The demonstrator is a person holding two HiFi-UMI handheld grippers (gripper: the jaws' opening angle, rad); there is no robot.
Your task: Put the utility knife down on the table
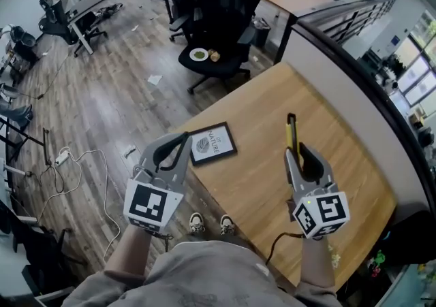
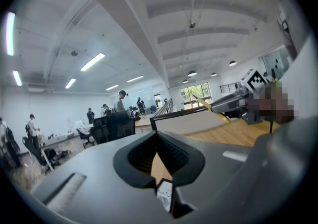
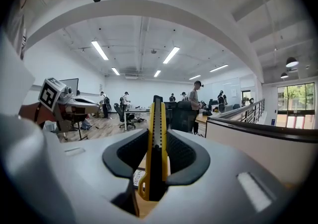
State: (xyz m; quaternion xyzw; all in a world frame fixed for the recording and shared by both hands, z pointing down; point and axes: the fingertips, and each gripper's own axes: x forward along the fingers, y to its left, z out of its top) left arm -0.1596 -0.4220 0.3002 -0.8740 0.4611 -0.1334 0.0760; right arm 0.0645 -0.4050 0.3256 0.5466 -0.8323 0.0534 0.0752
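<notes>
My right gripper (image 1: 294, 152) is shut on a yellow and black utility knife (image 1: 291, 131), held above the wooden table (image 1: 259, 176). In the right gripper view the utility knife (image 3: 155, 143) stands upright between the jaws, its tip pointing away. My left gripper (image 1: 178, 143) hangs over the table's left edge beside a framed picture, jaws shut with nothing between them. From the left gripper view the right gripper (image 2: 233, 103) shows with the knife (image 2: 207, 105) sticking out.
A black-framed picture (image 1: 212, 142) lies on the table near its left edge. A grey partition wall (image 1: 354, 88) borders the table on the right. Office chairs (image 1: 218, 33) stand beyond the table. Cables (image 1: 82, 176) lie on the wooden floor at left.
</notes>
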